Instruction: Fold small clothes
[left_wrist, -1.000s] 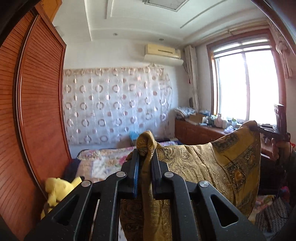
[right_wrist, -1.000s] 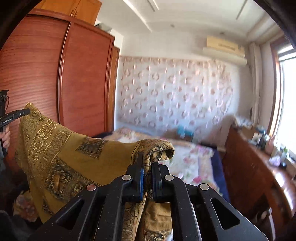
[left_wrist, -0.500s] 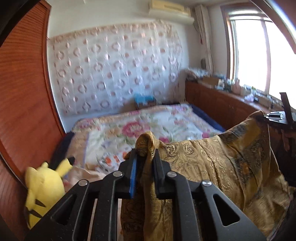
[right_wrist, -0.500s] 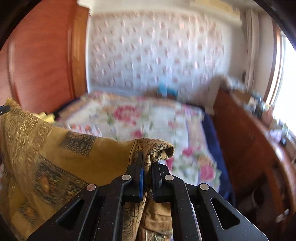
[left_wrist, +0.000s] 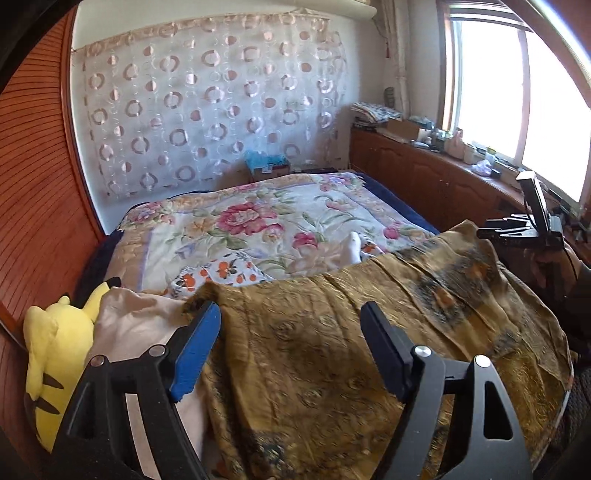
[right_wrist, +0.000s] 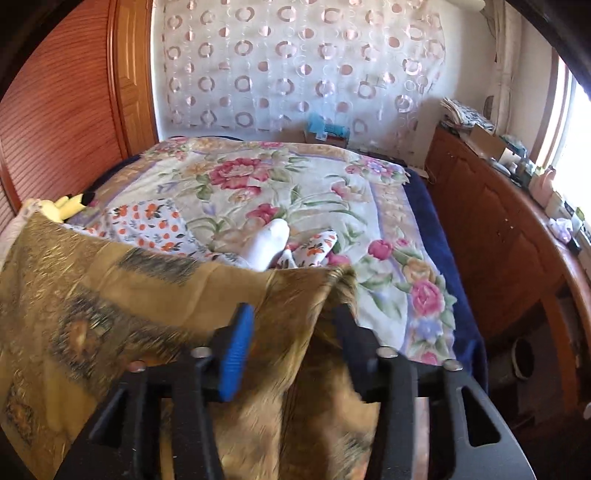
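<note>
Changed since a second ago: the gold patterned cloth, then held up in the air by two pinched corners, now lies spread over the near end of the bed; both grippers have come down with it and let go.

Left gripper: jaws have just been opening and stand wide apart. The cloth lies under and between them, and neither pad presses on it.

Right gripper: jaws have just been opening and stand parted. A blurred corner of the cloth lies loose between them, and neither pad grips it.

Gold cloth, seen from the right: draped across the foot of the bed, creased, with its far edge running across the bedspread.

Bedspread: floral, pink and green on cream.

White sock: on the bedspread, just beyond the cloth's far edge.

Orange-dotted garment: on the bedspread, left of the sock, partly under the cloth's edge.

Yellow plush toy: at the left side of the bed, beside the wooden wardrobe.

Pale pink fabric: between the toy and the cloth.

Low wooden cabinet: along the right wall under the window, its top crowded with small items.

Wall hanging: white, with circles, behind the bed.
</note>
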